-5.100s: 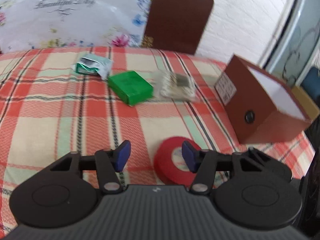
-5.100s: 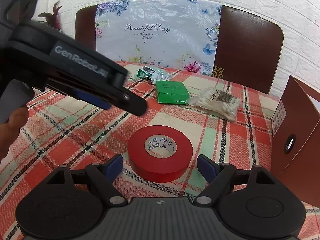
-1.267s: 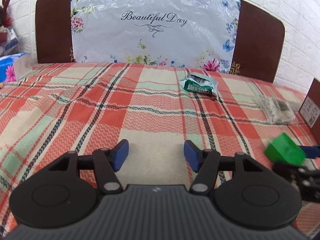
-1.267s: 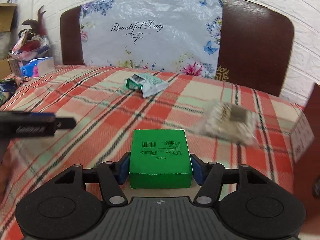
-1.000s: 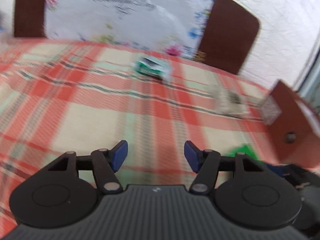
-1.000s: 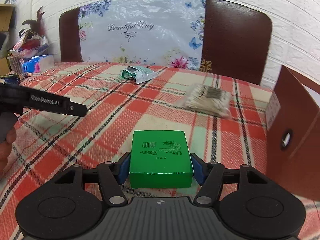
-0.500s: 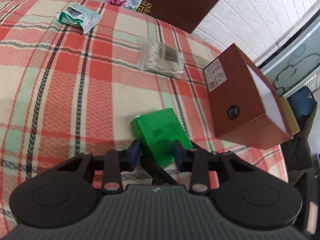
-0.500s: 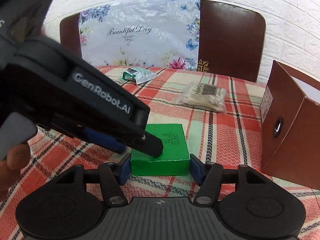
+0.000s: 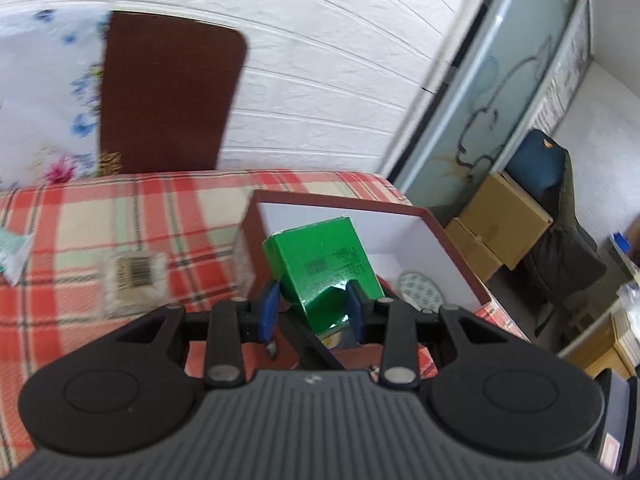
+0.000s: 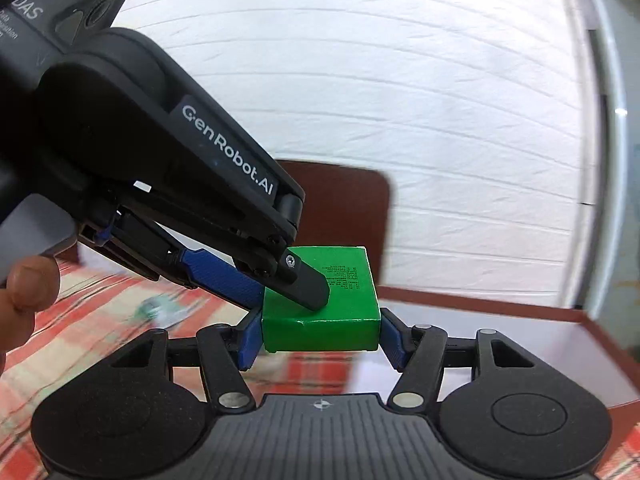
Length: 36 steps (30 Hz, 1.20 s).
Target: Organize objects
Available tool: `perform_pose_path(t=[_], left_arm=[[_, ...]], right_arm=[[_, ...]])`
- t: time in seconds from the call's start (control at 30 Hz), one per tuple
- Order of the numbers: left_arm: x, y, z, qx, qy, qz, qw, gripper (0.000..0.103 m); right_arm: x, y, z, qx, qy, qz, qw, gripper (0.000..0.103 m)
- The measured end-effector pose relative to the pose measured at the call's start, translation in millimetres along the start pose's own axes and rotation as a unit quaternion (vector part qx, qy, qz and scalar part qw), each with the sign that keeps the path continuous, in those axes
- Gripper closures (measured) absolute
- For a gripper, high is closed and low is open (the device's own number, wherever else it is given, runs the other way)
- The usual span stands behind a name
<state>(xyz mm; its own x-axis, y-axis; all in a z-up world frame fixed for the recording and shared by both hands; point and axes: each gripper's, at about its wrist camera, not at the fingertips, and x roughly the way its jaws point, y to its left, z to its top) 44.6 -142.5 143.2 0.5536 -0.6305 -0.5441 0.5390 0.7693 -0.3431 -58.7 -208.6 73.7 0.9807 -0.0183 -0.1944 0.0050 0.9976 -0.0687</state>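
Note:
Both grippers hold one green box (image 9: pixel 326 262). My left gripper (image 9: pixel 313 312) is shut on its near corner, and the box tilts up over the open brown box (image 9: pixel 448 240) with white inner walls. In the right wrist view my right gripper (image 10: pixel 320 338) is shut on the green box (image 10: pixel 340 322) by its sides. The left gripper's fingers (image 10: pixel 224 272) clamp the box's top left from above. The brown box's rim (image 10: pixel 520 314) lies just beyond and to the right.
A bag of cotton swabs (image 9: pixel 134 276) lies on the plaid tablecloth (image 9: pixel 100 216), left of the brown box. A green-white packet (image 9: pixel 12 250) is at the far left. Inside the brown box lies a blister pack (image 9: pixel 420 290). Cardboard cartons (image 9: pixel 500 224) stand beyond the table.
Both grippers have lifted the green box off the tablecloth and carried it right, over the brown box's opening. Both views have swung toward the wall.

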Motion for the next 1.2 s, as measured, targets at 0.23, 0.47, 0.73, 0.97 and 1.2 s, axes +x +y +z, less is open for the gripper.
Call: perform_pose_path(t=[0.23, 0.47, 0.73, 0.97, 1.2], left_arm=[[55, -27, 2, 0.014, 0.025, -0.012, 0.9995, 0.065], [70, -29, 4, 0.034, 0.017, 0.036, 0.9986, 0.062], [24, 2, -2, 0.022, -0.033, 0.053, 0.9978, 0.06], [-17, 78, -26, -0.03, -0.049, 0.144, 0.9879, 0.059], [-40, 156, -70, -0.055, -0.02, 0.274, 0.9599, 0.059]], right_arm=[[14, -58, -9, 0.035, 0.035, -0.046, 0.998, 0.045], [50, -83, -22, 0.059, 0.08, -0.06, 0.993, 0.037], [39, -79, -25, 0.073, 0.066, -0.068, 0.993, 0.035], [21, -64, -3, 0.069, 0.019, -0.052, 0.996, 0.035], [15, -5, 19, 0.037, -0.006, 0.028, 0.999, 0.031]])
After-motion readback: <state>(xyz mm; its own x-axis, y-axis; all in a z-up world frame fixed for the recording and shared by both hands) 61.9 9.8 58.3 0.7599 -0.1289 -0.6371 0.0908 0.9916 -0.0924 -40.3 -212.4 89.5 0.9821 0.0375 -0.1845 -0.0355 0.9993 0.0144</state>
